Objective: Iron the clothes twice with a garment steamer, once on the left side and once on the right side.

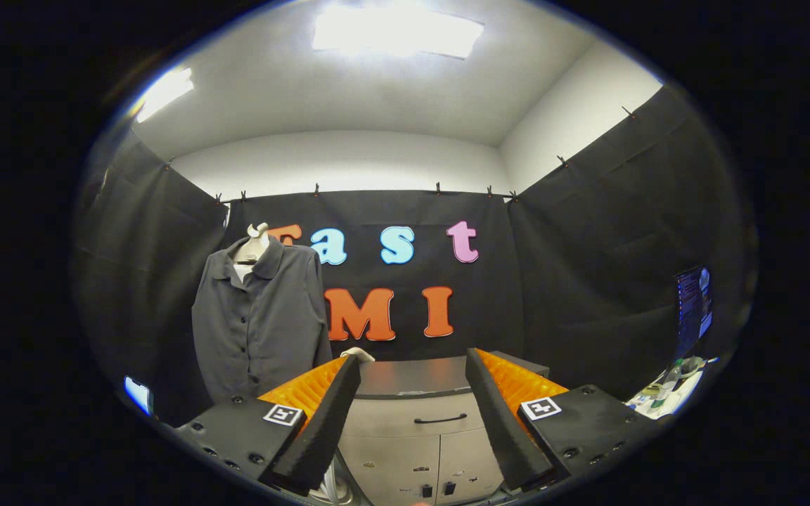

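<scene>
Upright on a pale mannequin bust [256,242], beyond and left of the fingers, hangs a dark grey shirt [259,320], collared, buttoned down the front, sleeves loose. Gripper [412,369]: fingers spread wide, holding and touching nothing. Between them lies a grey cabinet [415,422]; a small white object [357,353], possibly the steamer, peeks above the left fingertip.

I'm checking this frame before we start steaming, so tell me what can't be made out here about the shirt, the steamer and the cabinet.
- Steamer: a small white object pokes out behind the tip of the open gripper's left finger; the finger hides the rest, so I cannot tell what it is.
- Grey shirt: its hem is cut off by the gripper body.
- Cabinet: both fingers cover its sides, and the small fittings near its bottom are too small to identify.
</scene>
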Available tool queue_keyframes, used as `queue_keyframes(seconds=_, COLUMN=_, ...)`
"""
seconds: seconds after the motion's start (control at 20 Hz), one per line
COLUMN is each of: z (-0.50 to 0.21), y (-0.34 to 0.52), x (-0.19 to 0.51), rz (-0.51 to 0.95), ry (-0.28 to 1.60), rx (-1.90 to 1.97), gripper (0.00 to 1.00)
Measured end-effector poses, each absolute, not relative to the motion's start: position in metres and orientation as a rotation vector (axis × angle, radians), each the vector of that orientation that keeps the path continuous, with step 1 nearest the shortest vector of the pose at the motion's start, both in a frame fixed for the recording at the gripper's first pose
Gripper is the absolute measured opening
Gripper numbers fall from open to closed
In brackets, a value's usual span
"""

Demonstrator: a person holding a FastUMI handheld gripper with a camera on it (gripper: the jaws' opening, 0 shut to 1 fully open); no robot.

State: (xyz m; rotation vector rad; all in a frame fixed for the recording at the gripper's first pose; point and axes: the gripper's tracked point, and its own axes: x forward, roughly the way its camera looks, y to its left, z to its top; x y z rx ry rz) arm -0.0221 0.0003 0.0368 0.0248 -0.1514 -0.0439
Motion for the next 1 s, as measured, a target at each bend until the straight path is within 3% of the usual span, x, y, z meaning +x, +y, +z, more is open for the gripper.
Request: queue_keyframes(seconds=1.0, z=0.03, y=0.0, x=-0.004, rz=-0.049, ry=-0.141, rx=0.063, gripper=0.97)
